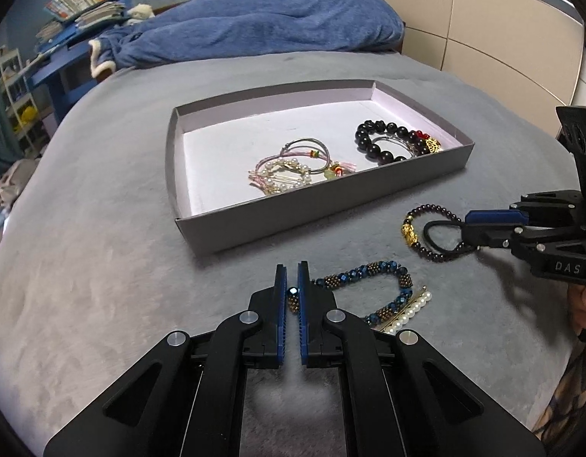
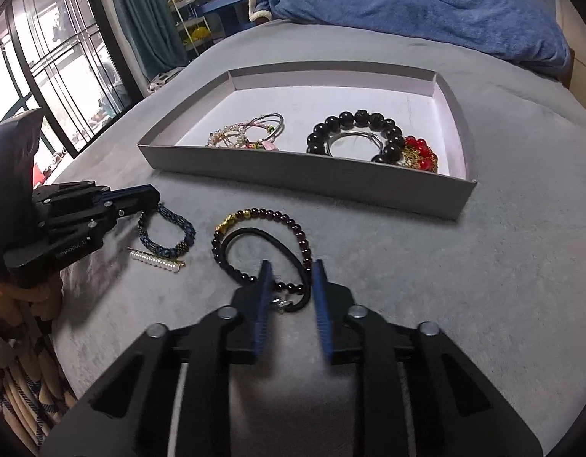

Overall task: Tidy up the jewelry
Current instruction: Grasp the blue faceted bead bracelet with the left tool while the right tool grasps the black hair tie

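Note:
A grey shallow box [image 1: 201, 224] [image 2: 460, 198] on the bed holds a black bead bracelet [image 1: 369, 133] [image 2: 354, 118], pearl and cord bracelets [image 1: 289, 171] [image 2: 247, 131] and red beads [image 2: 420, 152]. My left gripper [image 1: 292, 272] [image 2: 152, 196] is shut on a blue-and-bronze beaded bracelet [image 1: 369, 270] [image 2: 178, 236] lying on the bed. A pearl hair clip [image 1: 411, 310] [image 2: 156, 261] lies beside it. My right gripper [image 2: 292, 268] [image 1: 464, 228] is open around a dark garnet bracelet with gold beads [image 2: 270, 215] [image 1: 411, 228] and a black hair tie [image 2: 255, 234] [image 1: 434, 224].
The grey bedspread [image 1: 102, 266] surrounds the box. A blue blanket [image 1: 255, 26] [image 2: 407, 7] lies at the bed's far end. A blue desk with books [image 1: 76, 11] stands beyond; a window [image 2: 45, 76] is to the left; wardrobe doors [image 1: 483, 19] at right.

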`<control>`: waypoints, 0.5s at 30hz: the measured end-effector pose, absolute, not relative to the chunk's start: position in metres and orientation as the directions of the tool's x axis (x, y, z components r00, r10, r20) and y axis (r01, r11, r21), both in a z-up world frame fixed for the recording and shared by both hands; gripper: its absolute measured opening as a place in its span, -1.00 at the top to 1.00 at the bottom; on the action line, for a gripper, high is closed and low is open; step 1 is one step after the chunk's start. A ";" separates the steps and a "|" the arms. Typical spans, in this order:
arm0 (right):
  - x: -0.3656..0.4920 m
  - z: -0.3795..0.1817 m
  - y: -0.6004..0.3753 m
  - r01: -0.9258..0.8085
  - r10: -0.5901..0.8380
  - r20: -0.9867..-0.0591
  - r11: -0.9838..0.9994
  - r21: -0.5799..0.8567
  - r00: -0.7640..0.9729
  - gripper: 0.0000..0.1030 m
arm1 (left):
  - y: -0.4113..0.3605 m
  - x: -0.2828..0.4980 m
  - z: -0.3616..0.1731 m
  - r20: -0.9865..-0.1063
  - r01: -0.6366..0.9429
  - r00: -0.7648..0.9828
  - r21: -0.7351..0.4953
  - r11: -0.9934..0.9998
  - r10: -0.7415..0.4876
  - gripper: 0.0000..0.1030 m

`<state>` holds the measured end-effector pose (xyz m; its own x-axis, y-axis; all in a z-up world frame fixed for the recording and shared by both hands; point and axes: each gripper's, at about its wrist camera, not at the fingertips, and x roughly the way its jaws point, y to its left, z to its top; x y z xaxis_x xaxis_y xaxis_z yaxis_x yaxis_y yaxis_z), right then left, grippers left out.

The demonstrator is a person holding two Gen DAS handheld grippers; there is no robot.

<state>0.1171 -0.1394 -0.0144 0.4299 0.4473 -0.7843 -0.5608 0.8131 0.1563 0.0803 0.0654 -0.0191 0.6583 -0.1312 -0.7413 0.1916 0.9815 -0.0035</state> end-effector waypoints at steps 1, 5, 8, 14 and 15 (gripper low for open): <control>0.116 -0.014 -0.140 -0.559 0.440 -0.786 0.816 0.148 0.435 0.79 | 0.065 0.081 -0.019 -0.741 0.190 0.659 -0.003 0.982 -0.129 0.88; 0.115 -0.010 -0.148 -0.537 0.402 -0.783 0.837 0.104 0.474 0.94 | 0.070 0.081 -0.018 -0.739 0.172 0.663 -0.005 0.985 -0.119 0.88; 0.120 -0.008 -0.158 -0.508 0.391 -0.779 0.855 0.109 0.491 0.94 | 0.073 0.081 -0.018 -0.738 0.165 0.664 -0.011 0.986 -0.119 0.88; 0.132 -0.005 -0.179 -0.426 0.357 -0.770 0.897 0.123 0.530 0.94 | 0.073 0.080 -0.018 -0.740 0.171 0.660 -0.023 0.985 -0.132 0.87; 0.134 -0.006 -0.180 -0.420 0.357 -0.772 0.898 0.129 0.526 0.94 | 0.073 0.081 -0.019 -0.743 0.175 0.655 -0.030 0.984 -0.139 0.81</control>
<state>0.1339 -0.1800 -0.0056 0.5262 0.3571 -0.7718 -0.4200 0.8983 0.1292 0.0807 0.0731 -0.0189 0.6549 -0.1387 -0.7429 0.1747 0.9842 -0.0297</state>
